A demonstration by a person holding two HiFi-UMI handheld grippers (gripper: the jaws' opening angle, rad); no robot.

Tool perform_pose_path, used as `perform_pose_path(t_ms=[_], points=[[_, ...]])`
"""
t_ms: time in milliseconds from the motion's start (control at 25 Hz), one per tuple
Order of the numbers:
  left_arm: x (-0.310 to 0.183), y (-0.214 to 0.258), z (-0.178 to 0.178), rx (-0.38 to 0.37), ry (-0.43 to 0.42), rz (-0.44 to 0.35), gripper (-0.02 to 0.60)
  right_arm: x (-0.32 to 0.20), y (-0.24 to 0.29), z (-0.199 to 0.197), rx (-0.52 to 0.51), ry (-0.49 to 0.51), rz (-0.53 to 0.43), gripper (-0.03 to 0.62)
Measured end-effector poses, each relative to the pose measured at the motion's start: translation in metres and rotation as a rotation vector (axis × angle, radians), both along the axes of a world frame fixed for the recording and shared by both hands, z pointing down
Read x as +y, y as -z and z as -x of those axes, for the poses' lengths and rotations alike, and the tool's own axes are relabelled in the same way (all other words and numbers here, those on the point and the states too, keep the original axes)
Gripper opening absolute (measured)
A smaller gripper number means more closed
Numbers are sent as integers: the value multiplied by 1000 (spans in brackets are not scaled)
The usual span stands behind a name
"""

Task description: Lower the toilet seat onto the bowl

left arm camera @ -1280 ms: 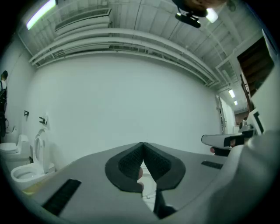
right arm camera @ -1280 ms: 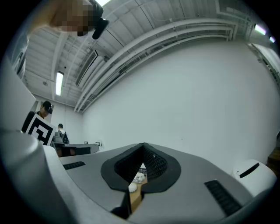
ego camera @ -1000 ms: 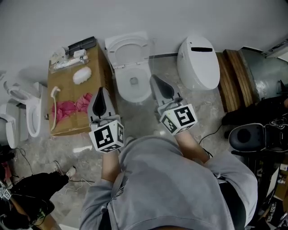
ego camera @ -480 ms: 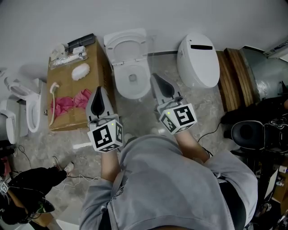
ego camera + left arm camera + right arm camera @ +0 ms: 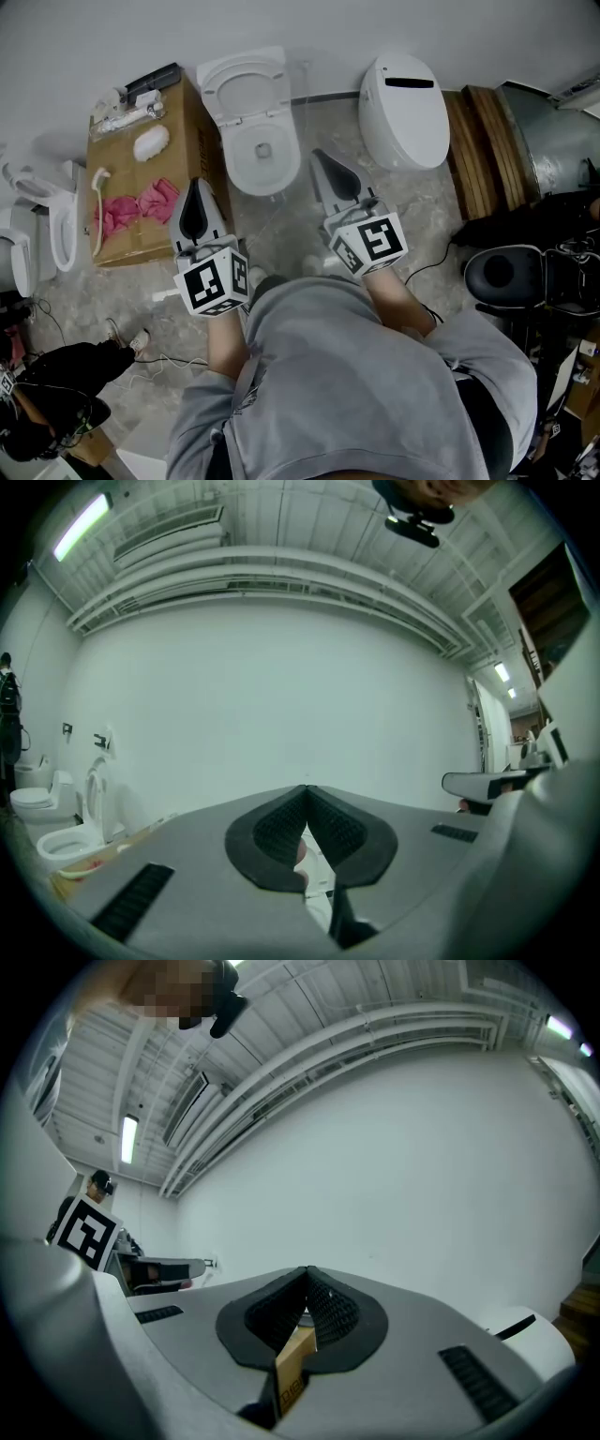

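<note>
The white toilet (image 5: 255, 141) stands against the far wall with its seat (image 5: 241, 86) raised upright over the open bowl. My left gripper (image 5: 195, 184) hovers over the floor to the front left of the bowl, beside the cardboard box, and touches nothing. My right gripper (image 5: 320, 157) hangs to the bowl's front right, also clear of it. Both point level toward the wall. In the left gripper view the left gripper (image 5: 305, 789) has its tips meeting, with nothing held. The right gripper (image 5: 307, 1271) in its own view is shut too.
A cardboard box (image 5: 187, 127) left of the toilet carries a pink cloth (image 5: 139, 202) and white parts. A second, closed toilet (image 5: 404, 111) stands to the right, with wooden planks (image 5: 474, 141) beyond. More white toilets (image 5: 42, 225) are at far left, a black stool (image 5: 500, 272) and cables at right.
In the head view the toilet and box have slid up and left. Both grippers now sit slightly further from the bowl's front. Both stayed shut.
</note>
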State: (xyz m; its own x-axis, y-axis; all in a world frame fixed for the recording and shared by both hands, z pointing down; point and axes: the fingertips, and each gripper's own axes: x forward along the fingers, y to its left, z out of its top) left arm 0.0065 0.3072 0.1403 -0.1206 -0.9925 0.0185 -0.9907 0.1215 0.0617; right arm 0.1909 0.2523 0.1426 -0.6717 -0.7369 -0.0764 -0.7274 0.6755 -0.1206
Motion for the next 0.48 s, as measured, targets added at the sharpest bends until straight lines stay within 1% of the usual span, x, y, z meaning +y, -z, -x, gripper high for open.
perform_pose_path(t_ms=[200,480], points=[[-1,2,-19,-13,-20,5,0,-1,-2,-16,-12,-10,9,-2],[-11,3,-12,-15,-26,4,0,-9,-5,-15,-11,-28,17,-2]])
